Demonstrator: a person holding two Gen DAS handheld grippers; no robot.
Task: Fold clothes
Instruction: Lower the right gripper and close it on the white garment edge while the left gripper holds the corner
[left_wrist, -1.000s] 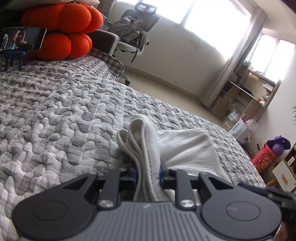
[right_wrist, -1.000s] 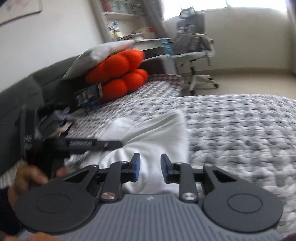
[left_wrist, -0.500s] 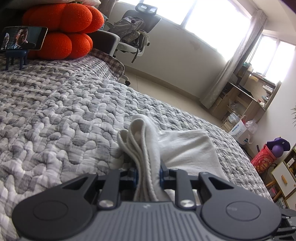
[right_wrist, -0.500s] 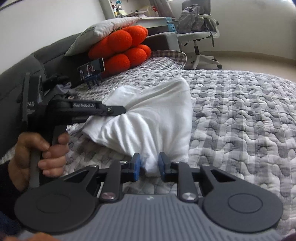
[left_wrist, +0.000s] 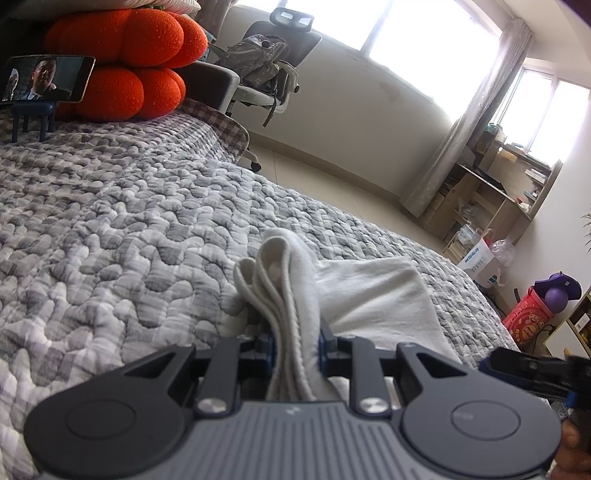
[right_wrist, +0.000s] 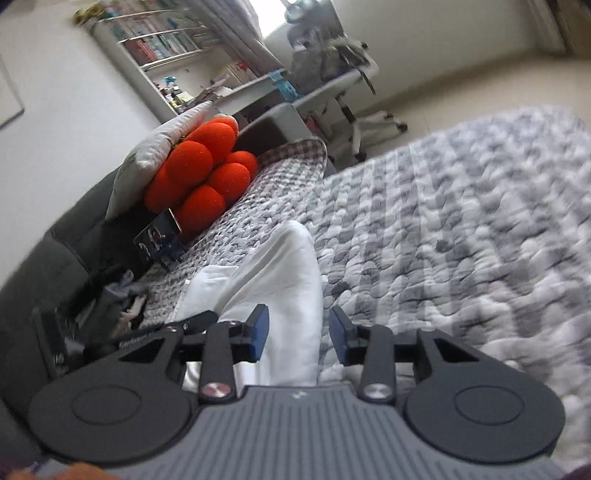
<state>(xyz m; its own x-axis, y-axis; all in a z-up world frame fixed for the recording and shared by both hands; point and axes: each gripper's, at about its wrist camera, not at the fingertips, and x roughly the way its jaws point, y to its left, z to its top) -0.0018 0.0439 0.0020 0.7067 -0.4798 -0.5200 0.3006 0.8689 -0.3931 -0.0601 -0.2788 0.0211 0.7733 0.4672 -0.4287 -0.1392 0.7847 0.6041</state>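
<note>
Mid-fold, judging by the layout: a white garment (left_wrist: 373, 295) lying on the grey quilted bed (left_wrist: 110, 240), one bunched edge pinched up off the quilt, the rest spread flat beyond. Far side of the bed taken up by an orange cushion (left_wrist: 122, 66) and a phone (left_wrist: 46, 78) propped on a small blue stand.

Left tool (left_wrist: 295, 341) clenched on the gathered layers of the garment, several thicknesses standing up between the blue pads. Right tool (right_wrist: 298, 334) released: pads apart, nothing pressed between them, the cloth's edge lying below and behind the gap with quilt showing to the right of it. Seen in the right wrist view too: the left tool's black arm at lower left, near the garment's nearer end.

Next move, as a guess only: bringing the right tool onto a free corner or edge of the cloth, closing there, then carrying both held ends together over the flat part. Calls for a clean bite on cloth alone, not the quilt beneath, and for the left grip not slipping.

Against the earlier frames: left view all but unchanged, same pinch, same fold shape. Right view rolled and blurred, bed now slanting across it; jaws just opened wider than half a second ago, when nearly closed at the cloth's edge.
</note>
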